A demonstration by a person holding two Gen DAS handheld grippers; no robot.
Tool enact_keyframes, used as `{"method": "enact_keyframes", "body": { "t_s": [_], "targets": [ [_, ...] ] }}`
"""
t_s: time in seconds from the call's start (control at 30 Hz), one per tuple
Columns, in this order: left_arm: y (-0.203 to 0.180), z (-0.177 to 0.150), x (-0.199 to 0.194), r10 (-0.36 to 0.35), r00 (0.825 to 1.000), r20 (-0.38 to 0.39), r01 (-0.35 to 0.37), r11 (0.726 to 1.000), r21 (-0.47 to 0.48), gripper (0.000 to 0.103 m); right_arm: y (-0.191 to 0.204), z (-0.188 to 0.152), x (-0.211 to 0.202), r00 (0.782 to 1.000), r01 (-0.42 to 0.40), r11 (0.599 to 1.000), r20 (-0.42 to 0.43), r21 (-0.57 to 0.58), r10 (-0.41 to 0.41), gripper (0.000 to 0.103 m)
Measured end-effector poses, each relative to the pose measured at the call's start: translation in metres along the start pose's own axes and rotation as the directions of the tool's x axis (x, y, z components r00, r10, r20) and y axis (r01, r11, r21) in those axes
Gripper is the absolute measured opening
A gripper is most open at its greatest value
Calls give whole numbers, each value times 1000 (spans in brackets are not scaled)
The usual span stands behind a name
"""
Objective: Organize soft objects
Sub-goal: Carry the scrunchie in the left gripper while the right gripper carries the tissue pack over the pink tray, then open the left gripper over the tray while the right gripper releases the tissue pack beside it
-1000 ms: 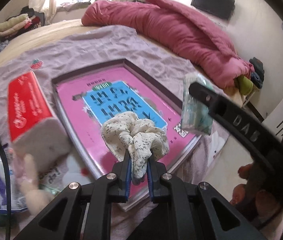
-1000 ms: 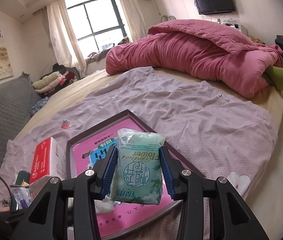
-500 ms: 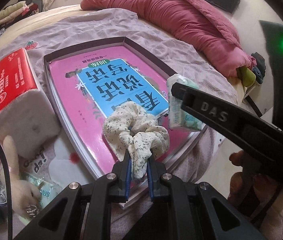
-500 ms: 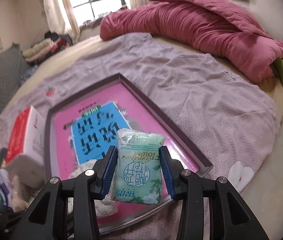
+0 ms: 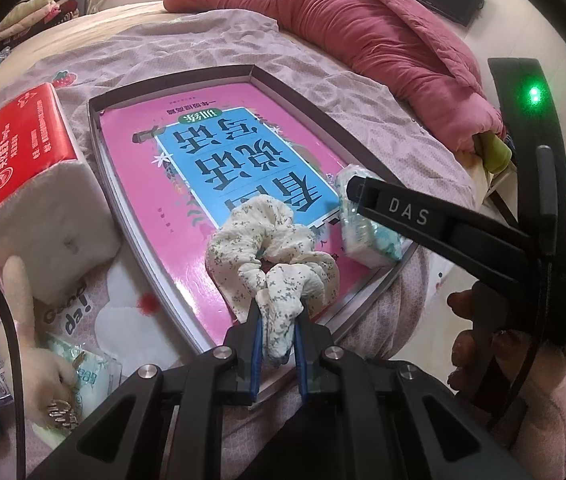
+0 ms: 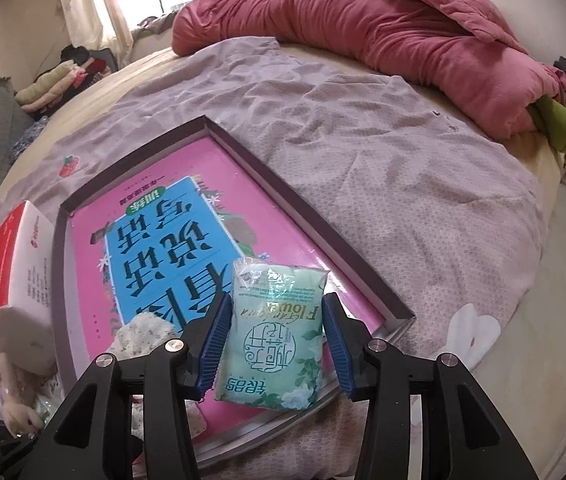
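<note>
A shallow dark-rimmed tray (image 6: 323,232) lies on the bed with a pink and blue book (image 6: 171,232) flat inside it. My left gripper (image 5: 277,320) is shut on a cream floral scrunchie (image 5: 271,256), which droops onto the book near the tray's front edge. A green tissue pack (image 6: 275,332) lies in the tray's near right corner, between the jaws of my right gripper (image 6: 277,300). Those jaws are opening, and thin gaps show between the blue pads and the pack. The left wrist view shows the same pack (image 5: 367,236) behind a right finger (image 5: 403,212).
A red and white tissue box (image 5: 31,152) stands left of the tray. A pale plush toy (image 5: 19,292) and a small tissue packet (image 5: 91,364) lie in front of it. A pink duvet (image 6: 363,24) is heaped at the far side. The bed's edge runs right of the tray.
My right gripper sank toward the tray and tipped downward; the green pack now rests in the tray and the jaws have widened off it. My left gripper still holds the scrunchie.
</note>
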State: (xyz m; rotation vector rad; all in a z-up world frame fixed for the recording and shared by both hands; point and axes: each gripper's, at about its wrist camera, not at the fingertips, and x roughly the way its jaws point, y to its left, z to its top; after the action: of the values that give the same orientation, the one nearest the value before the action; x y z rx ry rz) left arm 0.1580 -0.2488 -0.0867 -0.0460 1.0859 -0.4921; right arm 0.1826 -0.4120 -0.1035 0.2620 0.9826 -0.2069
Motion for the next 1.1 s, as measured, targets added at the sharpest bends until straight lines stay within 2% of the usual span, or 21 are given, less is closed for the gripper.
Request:
{"method": "enact_keyframes", "body": {
  "t_s": [0.3, 0.4, 0.47, 0.57, 0.77, 0.9, 1.1],
  "targets": [
    [3, -1, 2, -9, 1000, -23, 8, 1000, -13, 14, -11, 0, -5, 1000, -10, 998, 20, 56, 9, 61],
    [2, -1, 2, -16, 999, -32, 16, 1000, -10, 14, -20, -2, -18, 996, -30, 995, 86, 97, 22, 61],
    [2, -1, 2, -17, 999, -33, 17, 1000, -8, 14, -27, -4, -30, 989, -50, 991, 146, 128, 31, 71],
    [1, -1, 2, -20, 999, -40, 20, 1000, -9, 14, -34, -5, -41, 980, -44, 986, 199, 160, 11, 72],
    [1, 0, 0, -10, 999, -44, 9, 1000, -2, 27, -33, -4, -45, 978, -27, 987, 210, 160, -8, 72],
    [2, -1, -2, -10, 999, -45, 9, 1000, -3, 47, -31, -4, -45, 978, -19, 988, 210, 151, -13, 72],
    [1, -1, -11, -13, 1000, -19, 14, 1000, 9, 55, -29, -5, -45, 977, -13, 990, 211, 143, -17, 72]
  ]
}}
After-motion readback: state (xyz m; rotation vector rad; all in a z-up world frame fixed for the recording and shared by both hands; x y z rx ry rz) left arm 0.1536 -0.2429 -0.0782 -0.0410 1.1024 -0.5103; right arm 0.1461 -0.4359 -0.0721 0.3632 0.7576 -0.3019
